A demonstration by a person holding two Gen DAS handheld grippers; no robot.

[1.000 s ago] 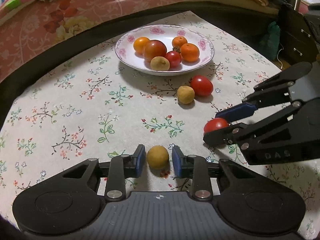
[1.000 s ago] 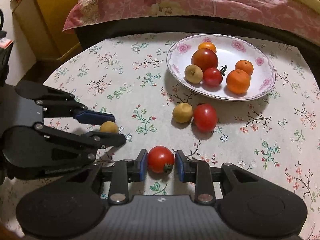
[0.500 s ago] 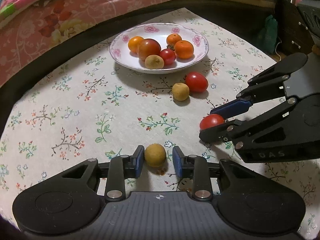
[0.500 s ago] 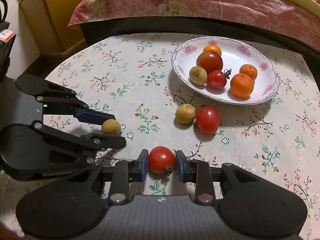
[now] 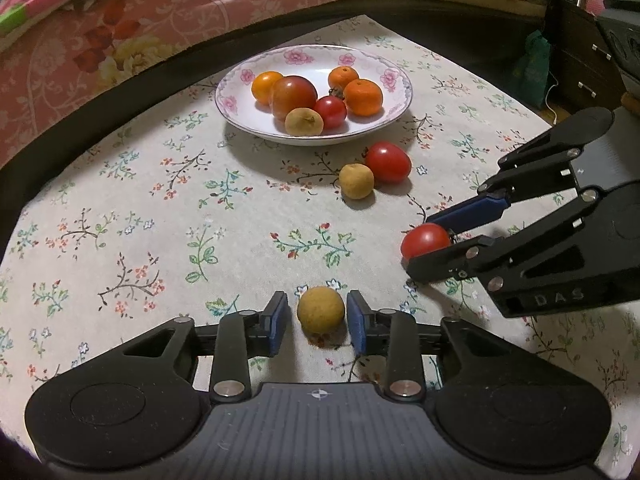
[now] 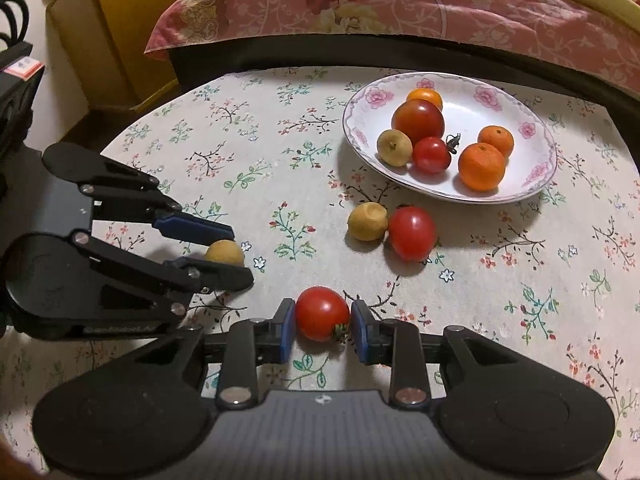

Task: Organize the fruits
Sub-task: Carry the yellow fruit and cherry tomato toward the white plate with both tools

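Observation:
A white floral plate (image 5: 394, 112) (image 6: 536, 184) holds several oranges, tomatoes and a yellow fruit. A loose yellow fruit (image 5: 356, 181) (image 6: 367, 222) and a red tomato (image 5: 388, 162) (image 6: 412, 233) lie side by side on the cloth in front of it. My left gripper (image 5: 318, 316) (image 6: 230, 252) straddles a small yellow fruit (image 5: 320, 310) (image 6: 225, 252) on the cloth, with small gaps beside the pads. My right gripper (image 6: 323, 320) (image 5: 430, 246) is shut on a red tomato (image 6: 322, 313) (image 5: 425, 239), pads touching both sides.
The round table has a floral tablecloth (image 5: 160, 216) (image 6: 248, 148). A bed with a pink floral cover (image 5: 120, 20) (image 6: 400, 4) runs behind it. A dark cabinet (image 5: 580, 60) stands at the right and a yellow cabinet (image 6: 100, 32) at the left.
Both grippers have shifted slightly on the table with their fruits between the fingers; the plate sits a little differently in both views. The left jaws look a touch wider around the yellow fruit.

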